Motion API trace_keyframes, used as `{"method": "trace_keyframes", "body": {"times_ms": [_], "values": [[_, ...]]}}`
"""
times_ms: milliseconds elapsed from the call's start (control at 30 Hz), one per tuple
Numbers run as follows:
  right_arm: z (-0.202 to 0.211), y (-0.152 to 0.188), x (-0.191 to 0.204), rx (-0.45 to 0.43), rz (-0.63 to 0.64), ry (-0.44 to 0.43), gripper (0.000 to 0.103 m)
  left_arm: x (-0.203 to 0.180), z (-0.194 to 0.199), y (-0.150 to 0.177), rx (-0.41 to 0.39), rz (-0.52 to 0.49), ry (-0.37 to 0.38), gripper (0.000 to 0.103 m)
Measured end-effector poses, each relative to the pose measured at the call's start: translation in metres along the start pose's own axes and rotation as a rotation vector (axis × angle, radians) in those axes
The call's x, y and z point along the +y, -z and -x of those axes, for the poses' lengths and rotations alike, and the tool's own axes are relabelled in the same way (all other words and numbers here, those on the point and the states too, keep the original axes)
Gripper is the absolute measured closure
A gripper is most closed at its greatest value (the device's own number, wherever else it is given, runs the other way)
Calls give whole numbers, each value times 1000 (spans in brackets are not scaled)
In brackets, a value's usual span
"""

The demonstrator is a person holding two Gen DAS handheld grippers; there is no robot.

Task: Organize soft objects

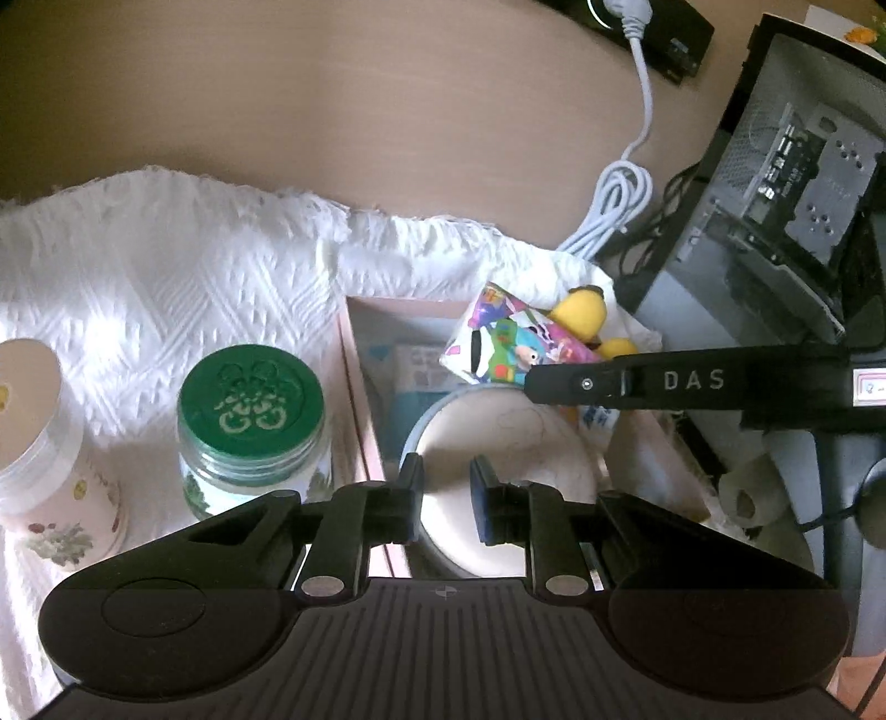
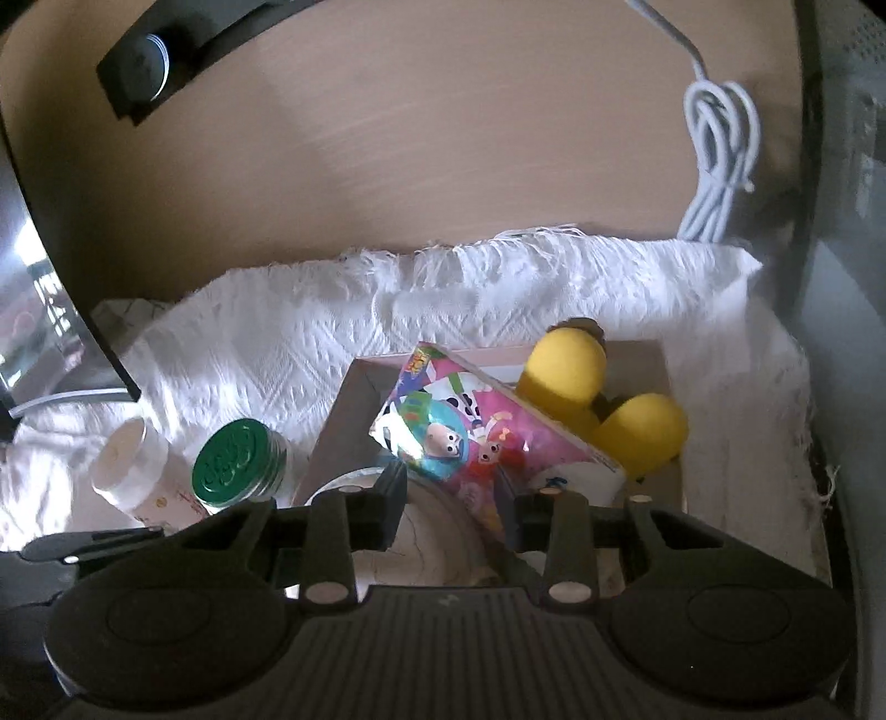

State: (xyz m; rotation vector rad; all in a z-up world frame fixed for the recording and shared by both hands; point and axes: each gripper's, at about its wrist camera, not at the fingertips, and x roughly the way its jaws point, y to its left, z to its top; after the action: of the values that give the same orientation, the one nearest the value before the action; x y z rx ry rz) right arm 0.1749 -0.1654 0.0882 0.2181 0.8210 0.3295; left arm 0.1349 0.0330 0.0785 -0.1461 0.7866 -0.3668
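A pink box sits on a white textured cloth. Inside it a colourful cartoon-printed packet leans tilted, next to a yellow plush toy and a round white lid-like object. My right gripper is open, its fingers on either side of the packet's lower edge. My left gripper is open and empty above the round white object in the box. The packet and the yellow toy also show in the left wrist view, with the right gripper's black side reaching in.
A green-lidded glass jar and a white-lidded jar stand left of the box on the cloth. A coiled white cable, a black power strip and an open computer case lie at the back right. A tissue roll lies at right.
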Motion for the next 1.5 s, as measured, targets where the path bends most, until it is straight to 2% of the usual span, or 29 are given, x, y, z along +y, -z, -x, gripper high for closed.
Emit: {"method": "trace_keyframes", "body": {"times_ms": [167, 333, 433, 500, 700, 733, 800, 900, 1067, 1233, 1500], "values": [[13, 4, 0, -38, 38, 34, 68, -4, -2, -4, -14, -27, 0, 81], [44, 13, -5, -116, 61, 56, 67, 2, 19, -15, -101, 23, 35, 82], [52, 25, 1, -114, 128, 71, 60, 3, 29, -18, -140, 40, 52, 82], [53, 37, 6, -92, 176, 59, 53, 1, 25, -16, -111, 34, 58, 82], [30, 70, 28, 3, 271, 71, 50, -4, 0, -2, -2, 20, 44, 82], [30, 74, 30, -19, 279, 88, 42, -4, -2, 0, -2, 16, 34, 82], [29, 76, 33, -43, 303, 112, 41, -3, -3, 0, -4, 18, 26, 82], [26, 76, 38, -67, 339, 141, 40, 0, -5, -3, -7, 36, 23, 82], [22, 74, 43, -122, 376, 246, 40, -8, -11, -7, -8, -6, -23, 83], [12, 83, 28, -86, 334, 305, 42, -19, -12, -4, -17, -82, -82, 83], [16, 90, 15, -119, 272, 293, 43, -23, -14, -1, -29, -112, -89, 83]]}}
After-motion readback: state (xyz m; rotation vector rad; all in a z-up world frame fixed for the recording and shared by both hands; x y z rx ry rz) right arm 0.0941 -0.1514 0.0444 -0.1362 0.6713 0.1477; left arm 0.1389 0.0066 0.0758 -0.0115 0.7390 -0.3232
